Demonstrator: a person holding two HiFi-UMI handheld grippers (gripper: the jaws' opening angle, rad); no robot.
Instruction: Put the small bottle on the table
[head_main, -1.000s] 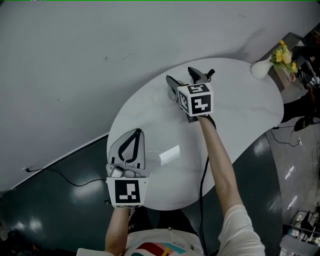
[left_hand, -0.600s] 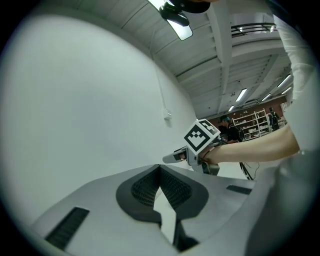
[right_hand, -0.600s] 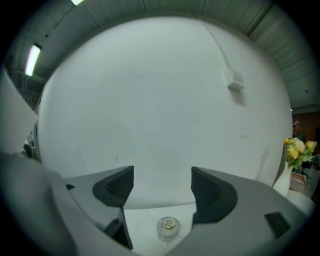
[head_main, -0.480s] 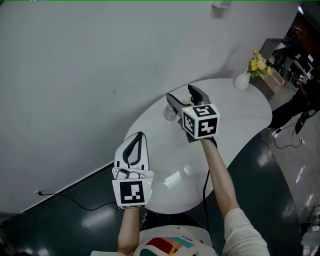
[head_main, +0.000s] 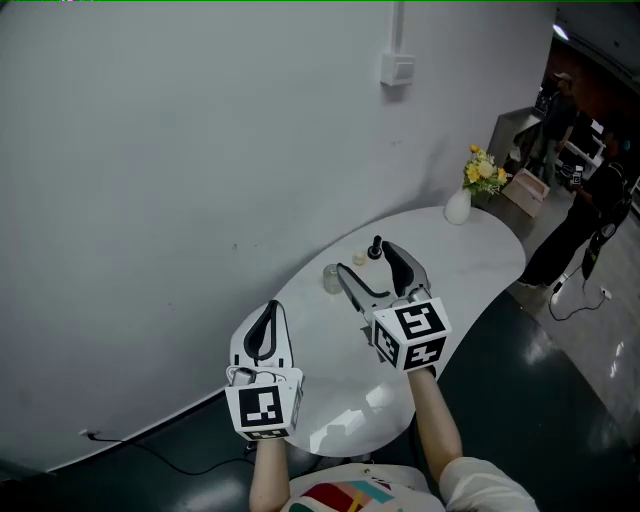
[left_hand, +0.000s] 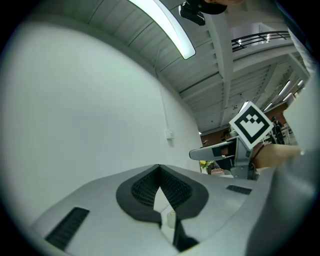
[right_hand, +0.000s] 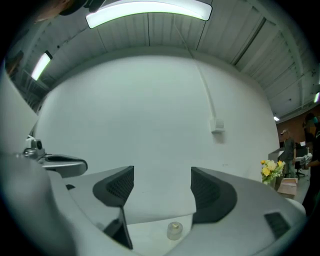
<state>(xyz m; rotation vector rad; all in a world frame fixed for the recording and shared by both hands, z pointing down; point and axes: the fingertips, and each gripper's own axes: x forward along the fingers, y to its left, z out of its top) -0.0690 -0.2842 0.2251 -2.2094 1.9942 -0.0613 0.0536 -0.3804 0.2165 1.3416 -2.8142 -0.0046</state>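
Note:
The small clear bottle (head_main: 331, 277) stands upright on the white oval table (head_main: 470, 262), near its far edge by the wall. My right gripper (head_main: 368, 262) hovers just right of the bottle, open and holding nothing. In the right gripper view the bottle (right_hand: 174, 230) stands low between the spread jaws, some way ahead of the gripper (right_hand: 157, 186). My left gripper (head_main: 270, 318) is shut and empty at the table's near left. The left gripper view shows its jaws (left_hand: 160, 170) meeting at the tips, with the bottle (left_hand: 171, 220) glimpsed below them.
A small dark object (head_main: 376, 245) stands on the table by the right jaw. A white vase (head_main: 458, 207) with yellow flowers (head_main: 483, 171) is at the table's far right end. Behind it are a box (head_main: 525, 185) and a person (head_main: 590, 210). A wall box (head_main: 397, 68) hangs above.
The right gripper has drawn back toward me, away from the bottle, which stays on the table. The head view has pulled back and shows more of the room. The left gripper stays shut.

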